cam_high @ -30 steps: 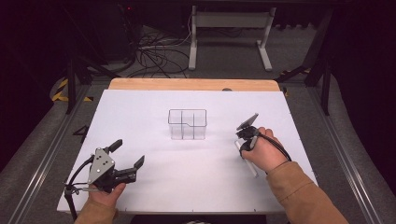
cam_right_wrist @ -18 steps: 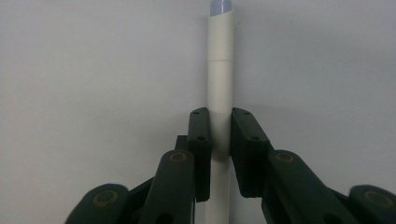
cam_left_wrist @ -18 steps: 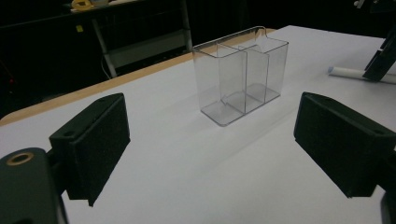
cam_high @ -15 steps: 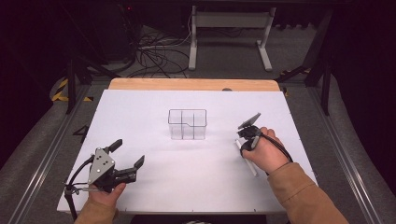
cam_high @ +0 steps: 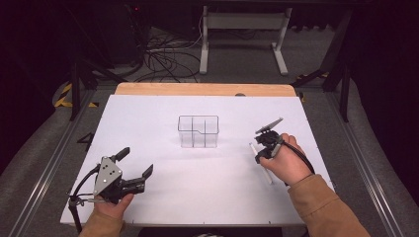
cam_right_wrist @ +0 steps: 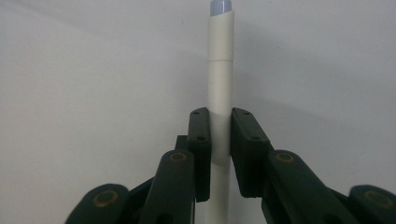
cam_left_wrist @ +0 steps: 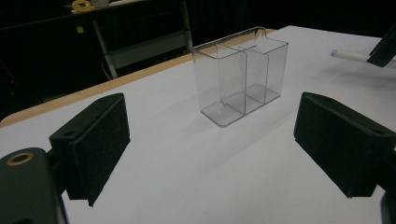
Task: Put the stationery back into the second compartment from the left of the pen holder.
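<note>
A clear plastic organizer box (cam_high: 198,132) with several compartments stands upright mid-table; it also sits ahead of my left gripper as the clear box (cam_left_wrist: 240,74). A white pen (cam_right_wrist: 219,88) with a bluish tip lies on the white table, and my right gripper (cam_right_wrist: 219,140) is shut on its barrel. From above, that right gripper (cam_high: 261,153) sits to the right of the box, with the pen (cam_high: 266,176) slanting under the hand. At the table's near left, my left gripper (cam_high: 134,164) is open and holds nothing; its jaws stand wide apart around the left gripper midpoint (cam_left_wrist: 210,140).
The white tabletop (cam_high: 148,113) has a wooden strip (cam_high: 197,89) along its far edge. Beyond it stand a metal stand's legs (cam_high: 242,22) and loose cables (cam_high: 163,59) on the dark floor. Rails run along both table sides.
</note>
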